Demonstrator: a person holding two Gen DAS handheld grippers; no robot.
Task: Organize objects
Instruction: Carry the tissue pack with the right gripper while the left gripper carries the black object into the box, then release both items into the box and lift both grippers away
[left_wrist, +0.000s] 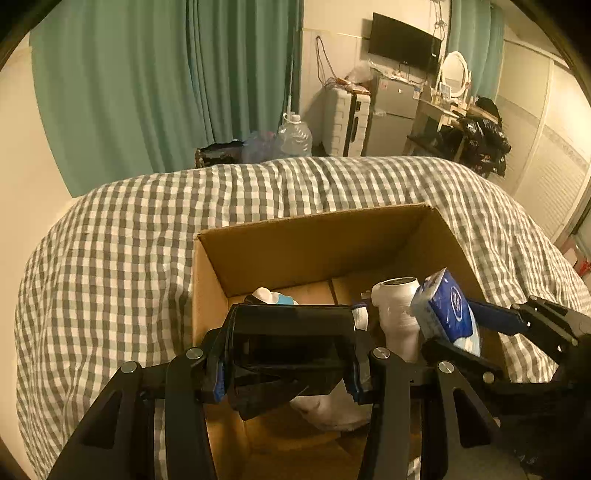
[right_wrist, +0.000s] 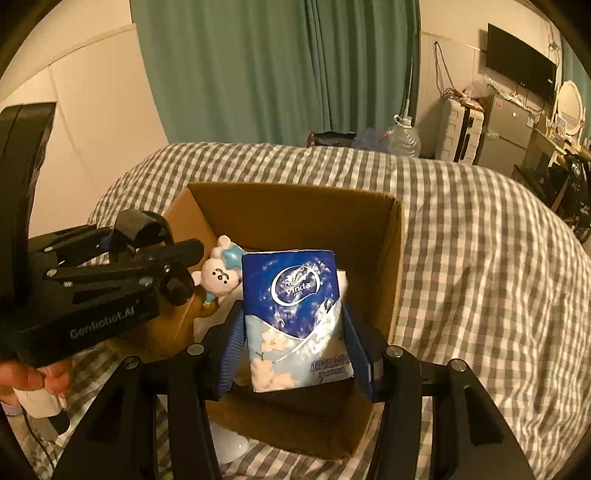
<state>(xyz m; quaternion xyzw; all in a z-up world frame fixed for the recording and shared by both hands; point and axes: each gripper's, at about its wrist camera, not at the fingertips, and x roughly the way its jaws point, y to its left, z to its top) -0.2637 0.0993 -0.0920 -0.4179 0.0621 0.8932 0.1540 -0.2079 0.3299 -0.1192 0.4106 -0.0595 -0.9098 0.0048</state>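
Note:
An open cardboard box (left_wrist: 295, 243) (right_wrist: 295, 206) sits on the checked bed. My left gripper (left_wrist: 288, 354) is shut on a black glasses case (left_wrist: 291, 343) and holds it over the box's near left part; it shows in the right wrist view (right_wrist: 147, 236) too. My right gripper (right_wrist: 295, 347) is shut on a blue Vinda tissue pack (right_wrist: 295, 317) (left_wrist: 447, 310), held upright over the box's right side. Inside the box are a white hair dryer (left_wrist: 399, 314), a white and blue figurine (right_wrist: 221, 273) (left_wrist: 273, 295) and something white (left_wrist: 325, 410) on the floor of the box.
The grey-and-white checked bedspread (left_wrist: 110, 258) (right_wrist: 480, 258) surrounds the box. Beyond the bed are green curtains (left_wrist: 147, 81), a water jug (left_wrist: 295, 136), a white suitcase (left_wrist: 347, 122), a small fridge (left_wrist: 391, 114) and a wall TV (left_wrist: 402, 40).

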